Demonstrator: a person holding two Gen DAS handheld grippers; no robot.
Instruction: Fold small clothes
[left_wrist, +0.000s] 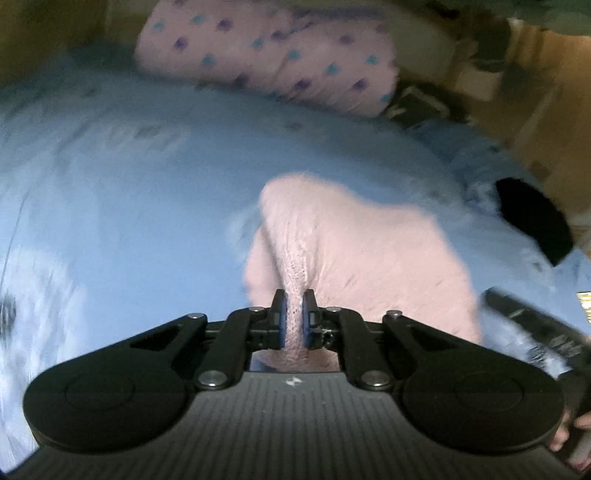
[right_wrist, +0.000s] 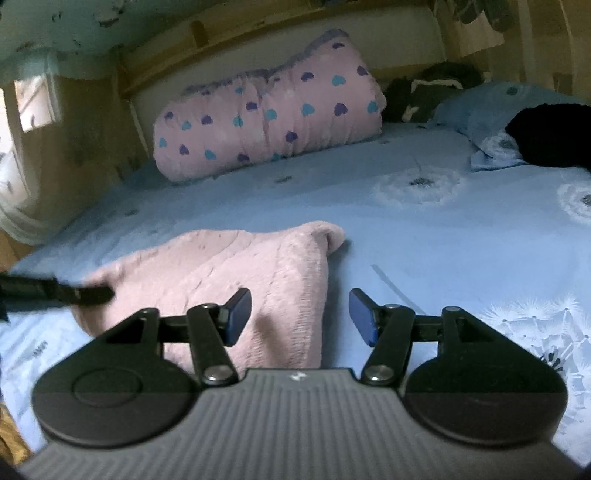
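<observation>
A small pink knitted garment (left_wrist: 369, 251) lies on the blue bed sheet (left_wrist: 129, 192). My left gripper (left_wrist: 294, 306) is shut on a pinched fold of its near edge, lifting it; the view is motion-blurred. In the right wrist view the garment (right_wrist: 229, 269) lies in a rough triangle, partly folded. My right gripper (right_wrist: 300, 314) is open and empty, low over the garment's right edge; its left finger (right_wrist: 238, 310) is over the fabric, its right finger (right_wrist: 362, 314) over the sheet. The left gripper's tip (right_wrist: 92, 293) shows at the garment's left edge.
A rolled pink blanket with blue and purple hearts (right_wrist: 269, 114) lies at the head of the bed. A black cloth (right_wrist: 550, 136) and a blue pillow (right_wrist: 480, 107) sit at the far right. A wooden headboard (right_wrist: 258, 40) stands behind. The right gripper shows at the left view's right edge (left_wrist: 532, 325).
</observation>
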